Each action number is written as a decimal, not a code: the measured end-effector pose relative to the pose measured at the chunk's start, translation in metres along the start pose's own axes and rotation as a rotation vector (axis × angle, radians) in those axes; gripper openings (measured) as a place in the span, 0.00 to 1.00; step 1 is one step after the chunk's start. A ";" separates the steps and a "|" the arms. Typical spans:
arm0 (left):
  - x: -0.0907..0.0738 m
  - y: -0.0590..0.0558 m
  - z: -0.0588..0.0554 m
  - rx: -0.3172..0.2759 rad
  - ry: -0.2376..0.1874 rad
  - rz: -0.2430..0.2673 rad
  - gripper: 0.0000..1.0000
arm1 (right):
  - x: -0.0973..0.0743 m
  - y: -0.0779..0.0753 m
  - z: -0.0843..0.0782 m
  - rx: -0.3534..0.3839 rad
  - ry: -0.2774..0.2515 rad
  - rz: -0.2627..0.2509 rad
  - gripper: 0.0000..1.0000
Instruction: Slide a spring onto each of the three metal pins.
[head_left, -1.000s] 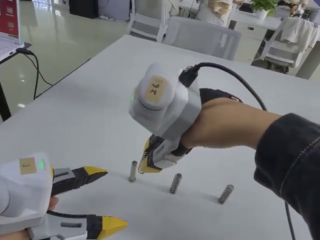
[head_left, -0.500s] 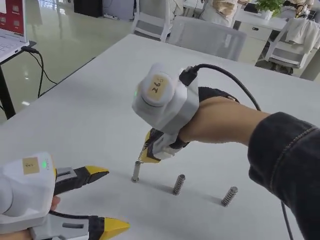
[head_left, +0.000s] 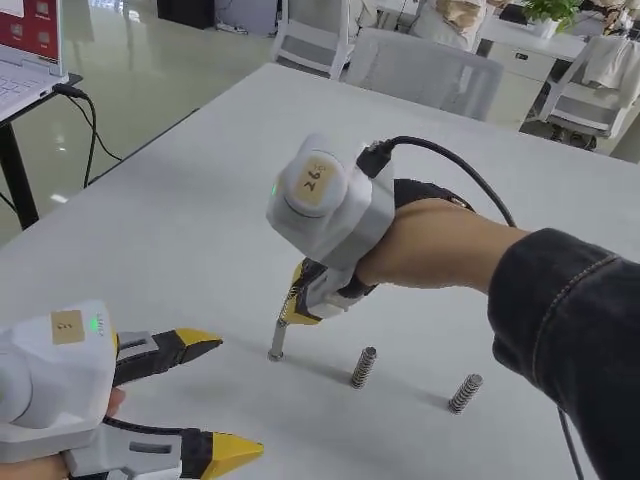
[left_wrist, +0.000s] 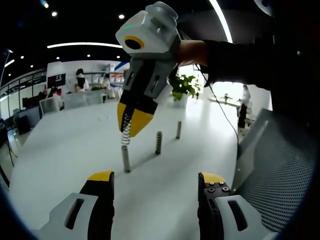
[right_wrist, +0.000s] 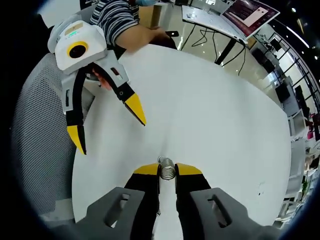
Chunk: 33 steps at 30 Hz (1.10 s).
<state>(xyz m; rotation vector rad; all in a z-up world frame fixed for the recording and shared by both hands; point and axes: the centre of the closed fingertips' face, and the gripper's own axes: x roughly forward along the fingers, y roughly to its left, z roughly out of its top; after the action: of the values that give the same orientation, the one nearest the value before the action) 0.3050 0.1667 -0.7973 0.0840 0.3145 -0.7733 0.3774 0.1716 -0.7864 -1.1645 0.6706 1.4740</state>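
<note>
Now the third spring (left_wrist: 125, 131), pinched in the right gripper (head_left: 290, 312) jaws, hangs just above the bare pin (head_left: 277, 340); other two pins (head_left: 364, 367) already sprung. Next: centre it, lower; left gripper (head_left: 235, 398) jaws wide, idle.

Our right gripper (head_left: 292, 308) and left gripper (head_left: 236, 398) share white housings (head_left: 345, 215), black jaws and yellow tips (head_left: 238, 448). The right carries a round sticker (head_left: 315, 180) marked 26 and a black cable (head_left: 450, 165); the left has a square sticker (head_left: 68, 327) beside a green light (head_left: 96, 323). We wear a dark denim sleeve (head_left: 570, 320).
</note>
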 end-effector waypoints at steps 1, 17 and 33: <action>0.000 0.000 0.000 -0.001 0.000 0.001 0.63 | 0.000 0.000 0.000 0.000 0.000 0.001 0.08; 0.001 0.002 -0.002 -0.006 0.001 -0.001 0.63 | 0.012 0.001 -0.003 0.002 0.020 0.025 0.08; 0.000 0.002 -0.006 -0.015 0.002 0.000 0.62 | 0.035 0.008 -0.007 0.009 0.050 0.058 0.08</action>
<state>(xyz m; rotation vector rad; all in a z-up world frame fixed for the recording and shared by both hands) 0.3051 0.1688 -0.8031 0.0703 0.3227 -0.7706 0.3747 0.1772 -0.8228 -1.1868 0.7498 1.4935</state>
